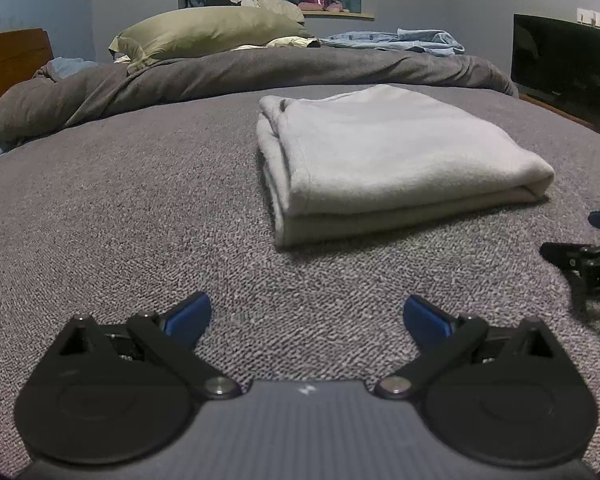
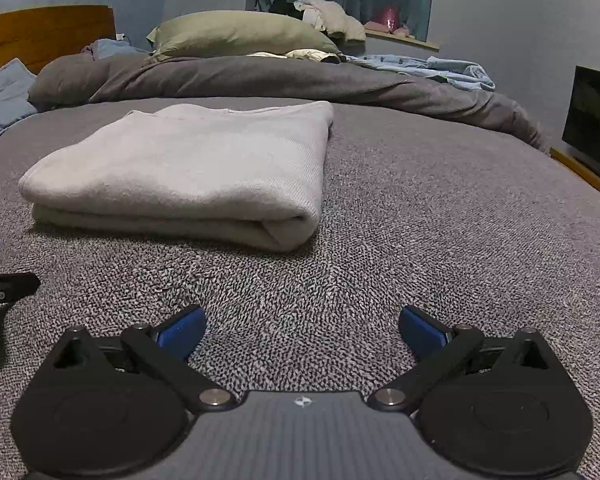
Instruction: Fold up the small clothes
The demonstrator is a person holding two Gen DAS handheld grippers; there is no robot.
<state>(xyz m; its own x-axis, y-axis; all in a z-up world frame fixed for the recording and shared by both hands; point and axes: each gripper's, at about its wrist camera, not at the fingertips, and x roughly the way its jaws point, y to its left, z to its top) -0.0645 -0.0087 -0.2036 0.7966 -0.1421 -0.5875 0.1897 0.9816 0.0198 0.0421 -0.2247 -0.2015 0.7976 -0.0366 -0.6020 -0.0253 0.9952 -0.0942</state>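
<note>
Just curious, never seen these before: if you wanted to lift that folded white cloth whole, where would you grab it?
Probably the near edge of the cloth, coming in low from the front: both layers lie stacked and open to the tools there.

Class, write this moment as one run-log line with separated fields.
left gripper: open, empty | right gripper: open, empty | folded garment: lying on bed cover, untouched | both jaws short of it

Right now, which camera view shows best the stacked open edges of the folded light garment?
The left wrist view. There the folded light garment turns its layered left side to the camera, so the separate edges are readable. The right wrist view shows the same garment from its rounded fold side, where layers merge into one roll.
</note>
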